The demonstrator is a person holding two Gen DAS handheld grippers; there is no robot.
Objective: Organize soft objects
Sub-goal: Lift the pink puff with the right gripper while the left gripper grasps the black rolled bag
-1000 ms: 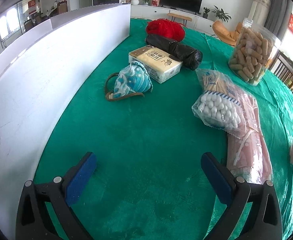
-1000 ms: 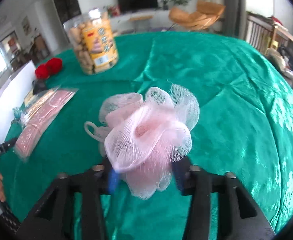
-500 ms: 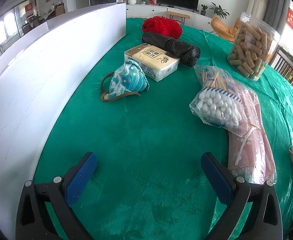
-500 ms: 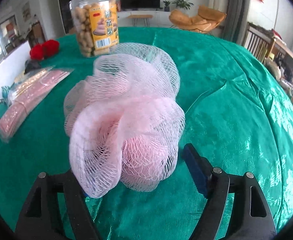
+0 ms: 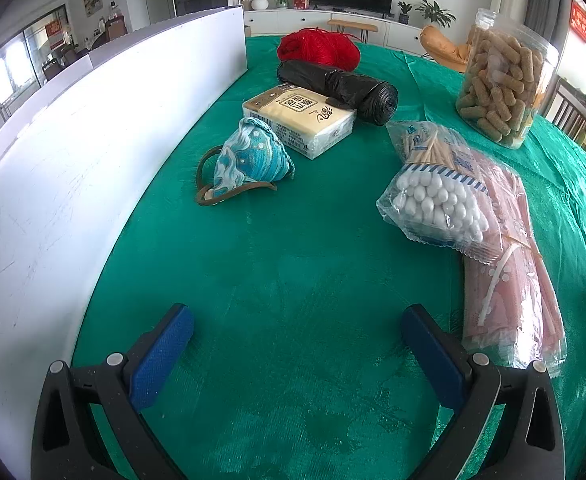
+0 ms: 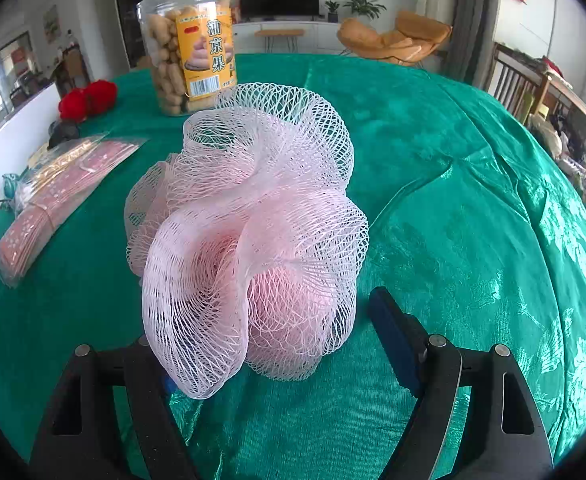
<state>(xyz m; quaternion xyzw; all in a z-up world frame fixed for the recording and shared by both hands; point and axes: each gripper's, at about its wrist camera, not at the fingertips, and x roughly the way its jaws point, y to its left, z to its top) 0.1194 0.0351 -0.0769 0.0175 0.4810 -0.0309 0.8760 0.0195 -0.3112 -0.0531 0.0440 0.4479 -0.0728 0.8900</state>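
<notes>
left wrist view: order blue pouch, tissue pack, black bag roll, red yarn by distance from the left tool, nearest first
From the left tool:
1. blue pouch, ahead, slightly left, by the white board.
2. tissue pack, just behind the pouch.
3. black bag roll, behind the pack, slightly right.
4. red yarn, farthest, at the far edge of the table.

1. A pink mesh bath pouf (image 6: pixel 249 240), fluffed and rounded, is seen resting on the green cloth at the view's centre.
2. A blue patterned fabric pouch (image 5: pixel 249 162) with a brown cord is seen lying at 11 o'clock.
</notes>
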